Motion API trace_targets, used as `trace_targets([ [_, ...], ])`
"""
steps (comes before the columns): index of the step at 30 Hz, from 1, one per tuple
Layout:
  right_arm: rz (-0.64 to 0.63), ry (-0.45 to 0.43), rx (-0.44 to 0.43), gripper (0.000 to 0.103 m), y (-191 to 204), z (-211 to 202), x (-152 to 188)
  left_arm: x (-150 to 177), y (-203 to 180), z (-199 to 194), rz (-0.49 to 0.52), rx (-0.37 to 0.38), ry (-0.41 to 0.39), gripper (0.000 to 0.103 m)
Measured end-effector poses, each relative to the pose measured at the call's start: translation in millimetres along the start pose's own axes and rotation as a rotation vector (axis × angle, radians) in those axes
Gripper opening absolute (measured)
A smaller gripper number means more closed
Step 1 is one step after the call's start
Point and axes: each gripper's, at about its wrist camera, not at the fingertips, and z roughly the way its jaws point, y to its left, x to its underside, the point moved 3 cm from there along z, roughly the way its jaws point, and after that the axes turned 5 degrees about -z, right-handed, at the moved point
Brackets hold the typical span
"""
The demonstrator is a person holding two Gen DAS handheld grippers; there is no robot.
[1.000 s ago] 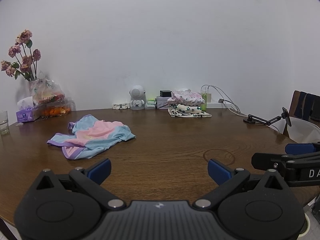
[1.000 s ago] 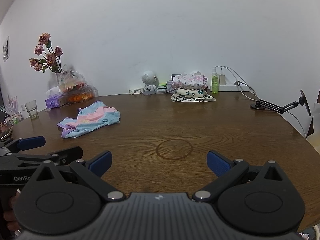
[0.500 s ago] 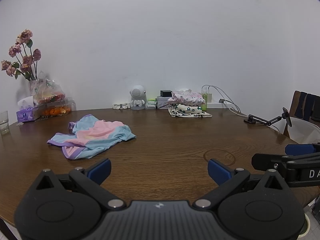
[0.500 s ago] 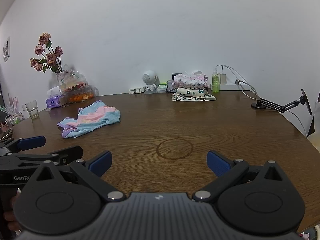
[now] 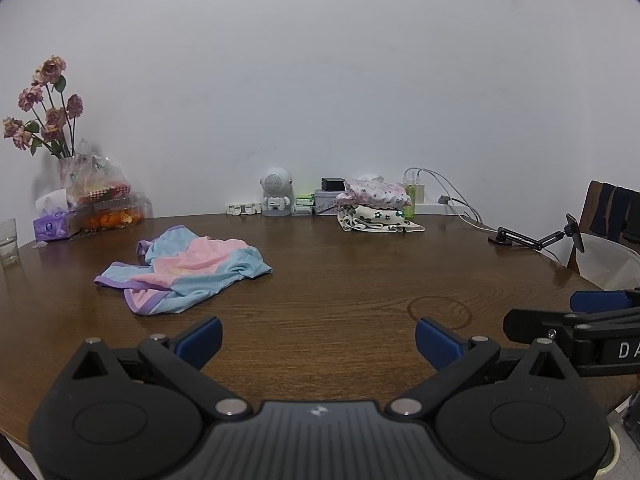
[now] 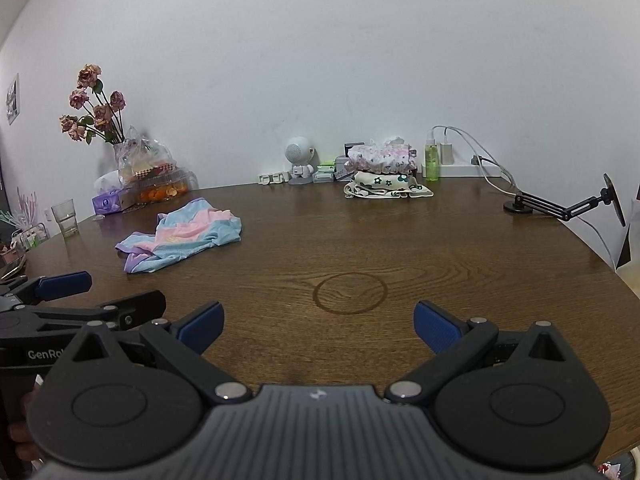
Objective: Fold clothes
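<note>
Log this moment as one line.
left claw open, empty | right claw open, empty | pastel garment crumpled, untouched | folding not started

Left gripper (image 5: 318, 342): jaws spread wide, holding nothing.
Right gripper (image 6: 318, 326): jaws spread wide, holding nothing, level beside the left.

You have bare desk (image 6: 460, 248) ahead of both sets of fingers, across the middle and right. On your left the crumpled garment (image 5: 188, 268) lies alone, with clear wood all round it. Along the far wall stand the flowers (image 5: 48, 116), a tissue box (image 5: 50, 226), a glass (image 5: 9, 242), a speaker (image 5: 276, 192) and folded clothes (image 5: 374, 208). A phone arm (image 6: 560, 206) and cables (image 6: 492, 172) block the right rear.
</note>
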Motion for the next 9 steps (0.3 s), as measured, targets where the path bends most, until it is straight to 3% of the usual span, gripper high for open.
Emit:
trace_targets([
  [9, 0.003, 0.009, -0.004, 0.103, 0.3, 0.7, 1.6, 1.1, 1.0, 0.8, -0.021, 0.003, 0.010, 0.103],
])
